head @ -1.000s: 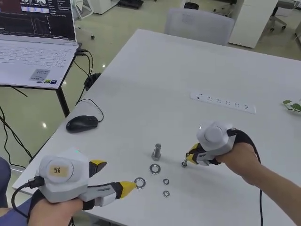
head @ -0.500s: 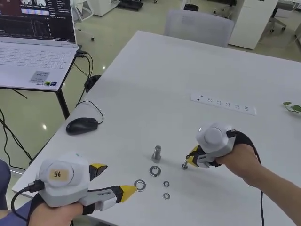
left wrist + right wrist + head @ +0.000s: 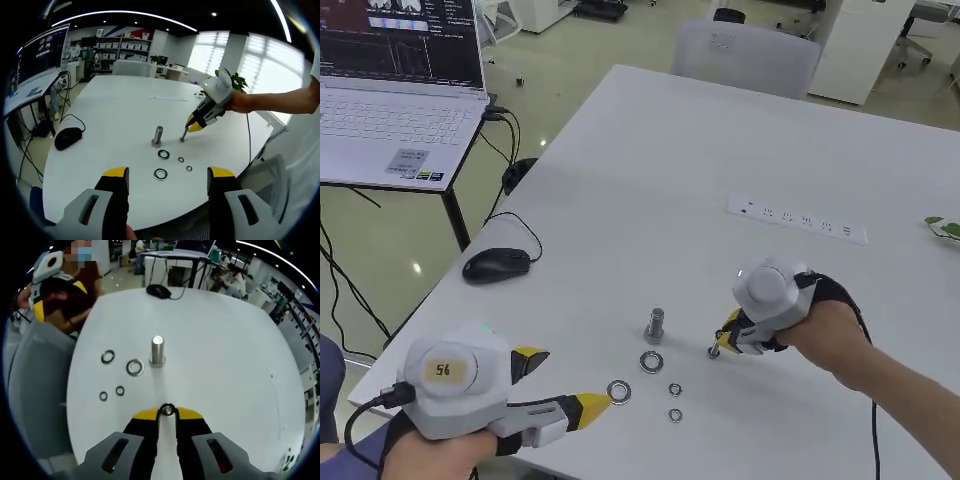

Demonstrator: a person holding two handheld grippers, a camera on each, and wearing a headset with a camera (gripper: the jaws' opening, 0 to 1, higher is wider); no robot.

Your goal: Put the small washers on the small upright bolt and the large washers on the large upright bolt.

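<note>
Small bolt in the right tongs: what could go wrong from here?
The right tongs grip the small bolt near its top; a washer may not pass.
The large washer lies flat by the open left tongs; it could slip.
The large bolt stands unheld nearby; a bump might topple it.

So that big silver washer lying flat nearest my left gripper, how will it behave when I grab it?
The large silver metal washer lies flat on the smooth white table, so it will probably slide when pushed, and its thin edge may be hard to pinch. It looks rigid and light. Tipped on edge, the round ring could roll.
</note>
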